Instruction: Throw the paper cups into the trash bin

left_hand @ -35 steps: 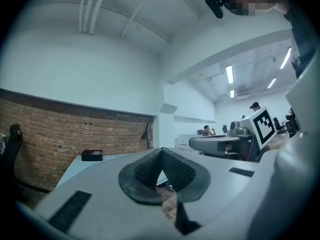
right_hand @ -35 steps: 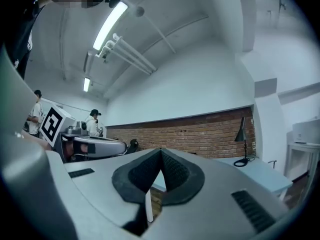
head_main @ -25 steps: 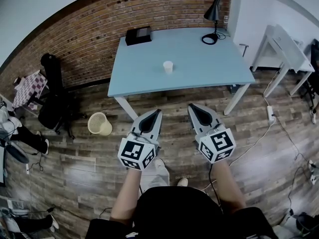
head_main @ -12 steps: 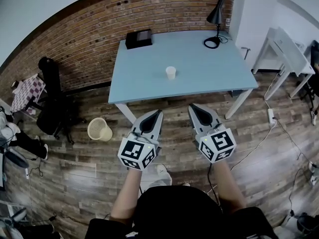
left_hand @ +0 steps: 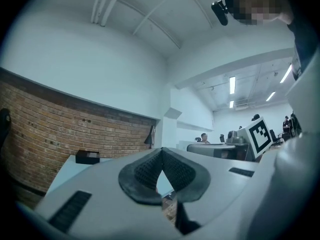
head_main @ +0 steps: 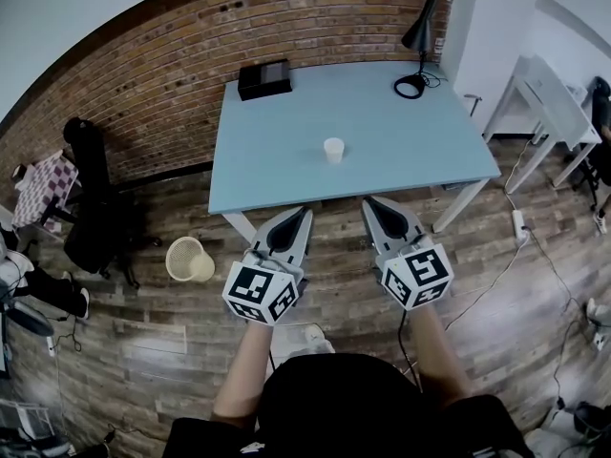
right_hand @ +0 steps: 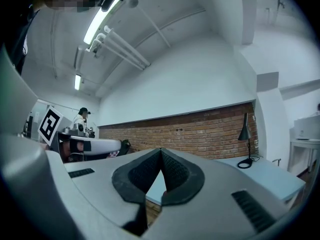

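A single white paper cup (head_main: 333, 149) stands upright near the middle of the light blue table (head_main: 286, 160). A cream mesh trash bin (head_main: 189, 260) sits on the wood floor to the left of the table. My left gripper (head_main: 304, 212) and right gripper (head_main: 367, 201) are held side by side over the floor, just short of the table's near edge, both pointing at it. Each is shut with nothing between its pads, as the left gripper view (left_hand: 161, 151) and right gripper view (right_hand: 161, 151) show. The cup is hidden in both gripper views.
A black box (head_main: 264, 76) lies at the table's back left and a black desk lamp (head_main: 417, 41) at its back right. A brick wall (head_main: 143, 93) runs behind. A black chair (head_main: 91, 198) stands far left, a white table (head_main: 549, 98) at right, and cables (head_main: 520, 227) on the floor.
The table, cup and bin sit slightly lower and closer in the head view than a second ago, as the person steps forward. Both grippers keep their pose and stay shut.
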### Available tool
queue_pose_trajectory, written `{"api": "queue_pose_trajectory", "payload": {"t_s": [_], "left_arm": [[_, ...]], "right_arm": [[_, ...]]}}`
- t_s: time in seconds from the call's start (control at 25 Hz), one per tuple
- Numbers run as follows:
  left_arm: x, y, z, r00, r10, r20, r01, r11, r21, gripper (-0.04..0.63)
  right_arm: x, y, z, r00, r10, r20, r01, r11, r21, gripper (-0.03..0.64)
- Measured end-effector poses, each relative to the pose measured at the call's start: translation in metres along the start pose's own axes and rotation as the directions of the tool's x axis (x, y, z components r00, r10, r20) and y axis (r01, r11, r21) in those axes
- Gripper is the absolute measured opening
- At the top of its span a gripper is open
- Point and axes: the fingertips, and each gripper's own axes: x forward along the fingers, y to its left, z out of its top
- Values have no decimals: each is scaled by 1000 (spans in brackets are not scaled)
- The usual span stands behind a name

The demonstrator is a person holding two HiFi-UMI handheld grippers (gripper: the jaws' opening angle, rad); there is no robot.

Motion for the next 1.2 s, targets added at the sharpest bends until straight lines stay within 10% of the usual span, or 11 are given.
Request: {"api": "queue_pose_trajectory", "payload": {"t_s": [1.2], "left_arm": [[26, 111, -15, 997, -80, 3, 80, 991, -103, 3]], "right_arm": [[95, -8, -11, 992, -115, -49, 116, 993, 20, 5]]}}
